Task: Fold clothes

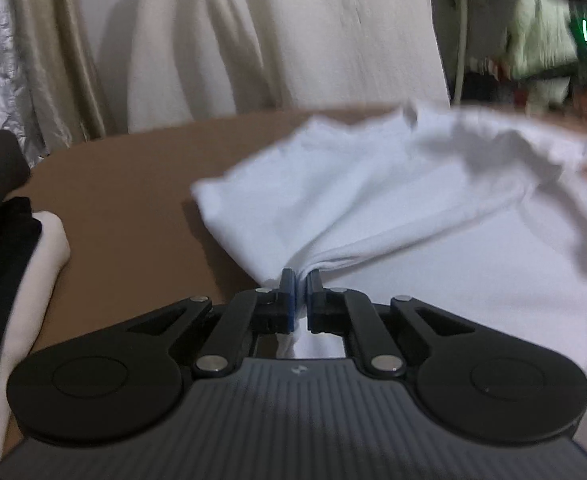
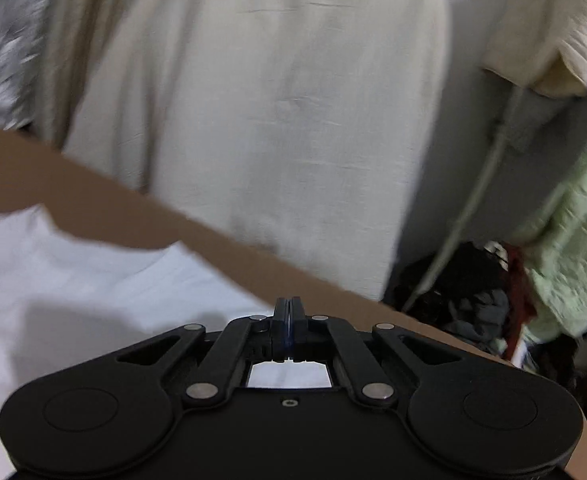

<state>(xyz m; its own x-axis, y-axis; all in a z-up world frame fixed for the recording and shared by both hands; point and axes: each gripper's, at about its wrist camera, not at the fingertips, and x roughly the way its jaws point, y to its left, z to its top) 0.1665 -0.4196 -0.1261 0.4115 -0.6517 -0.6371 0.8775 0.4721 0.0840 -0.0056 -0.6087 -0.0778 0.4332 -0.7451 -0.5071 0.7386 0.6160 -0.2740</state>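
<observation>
1 soft white cotton garment lies half-gathered on our round brown tabletop. Our left gripper has its jaws clamped on a bunched edge; our right gripper hangs beside it, jaws together on nothing. We judge a fold is underway: next, carry this edge across.

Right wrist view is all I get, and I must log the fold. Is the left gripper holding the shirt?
Observer: Yes, the left gripper is shut on a bunched edge of the white shirt.
Operator: Anything left of the shirt?
Observer: A stack of folded clothes, dark over cream, at the table's left edge.
Operator: Is the shirt flat?
Observer: No, its far part is lifted and rumpled.
</observation>
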